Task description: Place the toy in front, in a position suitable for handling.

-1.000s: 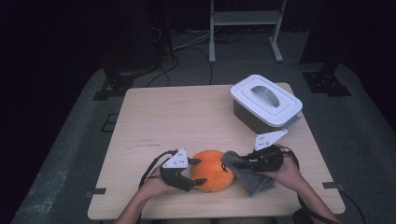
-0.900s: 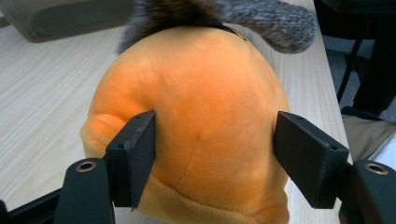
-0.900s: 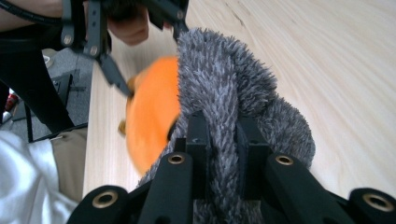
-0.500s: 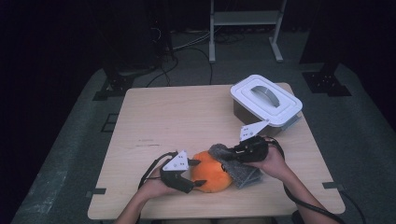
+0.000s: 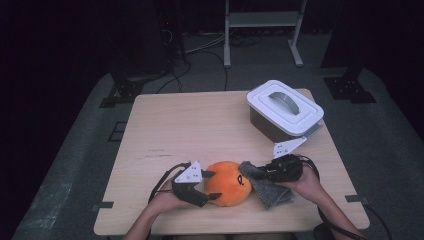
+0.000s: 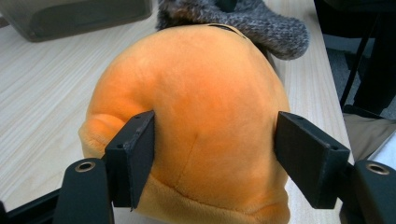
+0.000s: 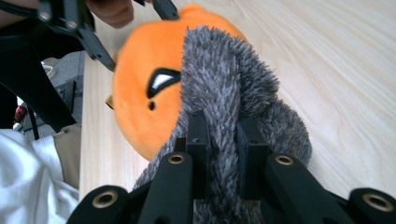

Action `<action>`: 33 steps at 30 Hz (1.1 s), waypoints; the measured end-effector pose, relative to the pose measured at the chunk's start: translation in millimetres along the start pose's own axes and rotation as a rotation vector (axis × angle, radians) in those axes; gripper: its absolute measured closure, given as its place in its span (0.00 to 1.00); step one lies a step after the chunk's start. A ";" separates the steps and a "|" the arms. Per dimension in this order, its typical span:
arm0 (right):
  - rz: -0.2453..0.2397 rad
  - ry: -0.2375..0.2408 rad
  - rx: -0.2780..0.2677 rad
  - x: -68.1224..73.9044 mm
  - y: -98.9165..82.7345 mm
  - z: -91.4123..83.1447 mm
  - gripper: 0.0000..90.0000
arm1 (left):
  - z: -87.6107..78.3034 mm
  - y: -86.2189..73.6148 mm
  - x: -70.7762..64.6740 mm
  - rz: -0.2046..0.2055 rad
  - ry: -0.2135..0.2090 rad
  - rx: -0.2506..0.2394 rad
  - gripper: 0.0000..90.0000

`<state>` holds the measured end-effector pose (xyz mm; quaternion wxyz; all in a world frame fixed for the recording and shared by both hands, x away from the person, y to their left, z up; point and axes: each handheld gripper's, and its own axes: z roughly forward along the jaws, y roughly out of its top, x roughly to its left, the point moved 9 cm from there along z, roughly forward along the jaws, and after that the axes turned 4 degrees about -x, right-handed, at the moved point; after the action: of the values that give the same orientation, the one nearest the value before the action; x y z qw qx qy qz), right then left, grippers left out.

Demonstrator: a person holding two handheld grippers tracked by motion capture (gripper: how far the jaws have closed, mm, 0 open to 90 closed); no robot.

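Note:
An orange plush toy (image 5: 227, 182) with a stitched eye sits near the table's front edge. My left gripper (image 5: 215, 185) is shut on it from the left, one pad pressed into each side (image 6: 219, 158). A grey fuzzy cloth (image 5: 270, 192) lies against the toy's right side and partly on the table. My right gripper (image 5: 250, 172) is shut on a fold of that cloth. In the right gripper view the cloth (image 7: 224, 79) is pinched between the jaws (image 7: 222, 135) and stands up against the toy (image 7: 140, 98). The cloth (image 6: 261, 23) peeks over the toy (image 6: 205, 93) in the left gripper view.
A white lidded box (image 5: 284, 107) with a grey handle stands at the table's back right. Bare wood table (image 5: 200, 130) stretches behind and to the left of the toy. Cables and a metal rack's legs lie on the dark floor beyond.
The right gripper lifted the grey cloth up and back, then brought it down against the toy's right side. The left gripper and the toy stayed put.

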<state>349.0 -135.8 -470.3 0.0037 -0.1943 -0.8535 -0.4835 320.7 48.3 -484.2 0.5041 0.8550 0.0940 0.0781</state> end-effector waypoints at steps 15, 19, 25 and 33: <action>-0.145 0.013 0.011 33.9 24.8 22.3 0.86 | -0.2 3.8 7.7 -0.047 0.018 -0.008 0.30; -0.123 0.010 -0.001 25.9 21.8 20.8 0.86 | 0.5 5.6 7.4 -0.045 0.007 0.003 0.23; -0.104 -0.012 -0.019 13.3 18.3 18.1 0.86 | 0.0 6.5 7.5 -0.034 -0.007 0.009 0.24; -0.076 -0.079 0.013 0.1 0.8 4.3 0.86 | 3.4 8.5 11.6 -0.063 0.040 0.009 0.35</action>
<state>349.9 -131.9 -471.8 -0.0472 -0.1805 -0.8630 -0.4695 333.4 44.2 -477.9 0.5006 0.8520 0.1313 0.0791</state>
